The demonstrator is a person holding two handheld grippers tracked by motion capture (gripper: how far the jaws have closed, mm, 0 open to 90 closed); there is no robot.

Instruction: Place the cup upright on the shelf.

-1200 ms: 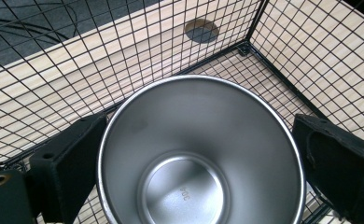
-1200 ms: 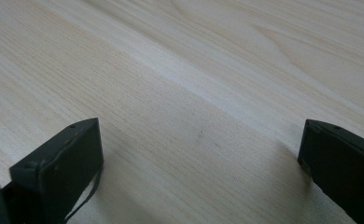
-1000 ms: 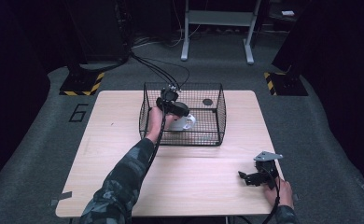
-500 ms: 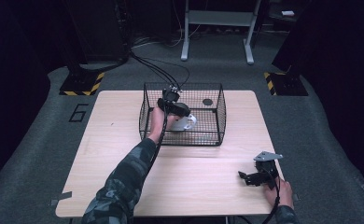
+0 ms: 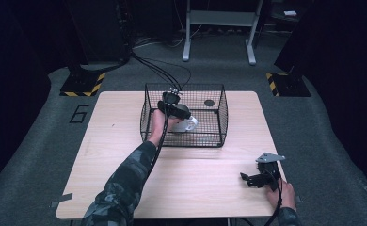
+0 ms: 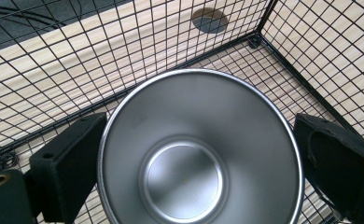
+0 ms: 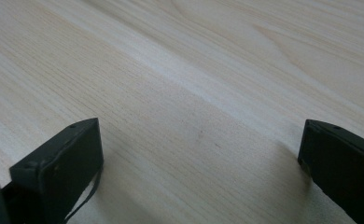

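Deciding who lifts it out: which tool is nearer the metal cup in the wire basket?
Left. The left tool is inside the wire basket, jaws either side of the metal cup. The right tool rests at the table's near right corner.

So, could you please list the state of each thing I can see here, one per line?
Shiny round metal bowl: upright, empty, inside the basket, between the jaws of the left hand-held gripper.
Black wire mesh basket: upright on the table, open at the top.
Left hand-held gripper: inside the basket, jaws wide, either side of the bowl; contact unclear.
Right hand-held gripper: open, empty, low over the table.
Light wooden table: bare near the right hand-held gripper.
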